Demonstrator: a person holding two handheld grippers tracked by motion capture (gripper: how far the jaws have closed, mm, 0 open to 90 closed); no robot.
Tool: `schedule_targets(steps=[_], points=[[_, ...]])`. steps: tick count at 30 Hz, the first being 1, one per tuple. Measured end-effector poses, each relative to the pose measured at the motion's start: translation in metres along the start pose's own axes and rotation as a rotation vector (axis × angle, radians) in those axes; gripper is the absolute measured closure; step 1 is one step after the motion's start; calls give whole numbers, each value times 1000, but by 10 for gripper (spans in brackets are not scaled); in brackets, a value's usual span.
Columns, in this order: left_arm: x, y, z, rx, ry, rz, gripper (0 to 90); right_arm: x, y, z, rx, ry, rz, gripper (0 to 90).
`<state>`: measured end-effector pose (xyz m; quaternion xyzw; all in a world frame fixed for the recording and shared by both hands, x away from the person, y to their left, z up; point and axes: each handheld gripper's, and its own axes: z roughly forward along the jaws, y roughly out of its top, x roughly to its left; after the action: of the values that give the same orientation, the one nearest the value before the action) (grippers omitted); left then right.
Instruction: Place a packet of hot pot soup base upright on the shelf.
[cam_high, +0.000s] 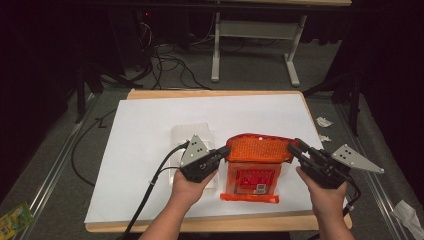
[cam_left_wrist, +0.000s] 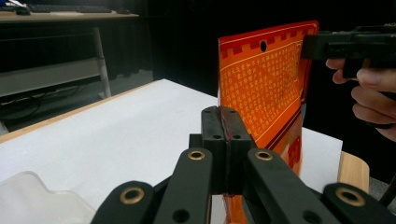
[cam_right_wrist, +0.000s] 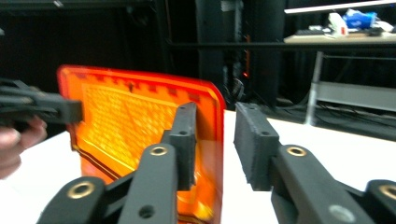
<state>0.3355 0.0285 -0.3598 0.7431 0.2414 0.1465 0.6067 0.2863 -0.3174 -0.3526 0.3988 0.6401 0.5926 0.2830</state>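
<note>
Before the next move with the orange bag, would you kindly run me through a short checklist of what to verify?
1. Left tongs clamped on the orange bag: ok, jaws shut on its edge.
2. Right tongs gripping the bag: not ok, jaws apart with the bag's edge between them, pads not pressing.
3. Bag's top raised off the white sheet: ok, it stands upright between both tongs.
4. Bag's lower part resting on the sheet: ok in the high view.
5. Clear plastic tray out of the way: ok, beside the left tongs, apart from the bag.
6. Bag's contents: cannot tell.
</note>
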Motion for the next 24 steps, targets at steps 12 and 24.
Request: schedule_targets(steps=[12, 24], points=[[0, 0, 0, -1, 5, 7, 900, -12, -22, -3, 102, 60, 50, 323], [-4, 0, -2, -2, 2, 17, 900, -7, -49, 37, 247, 251, 128, 231]])
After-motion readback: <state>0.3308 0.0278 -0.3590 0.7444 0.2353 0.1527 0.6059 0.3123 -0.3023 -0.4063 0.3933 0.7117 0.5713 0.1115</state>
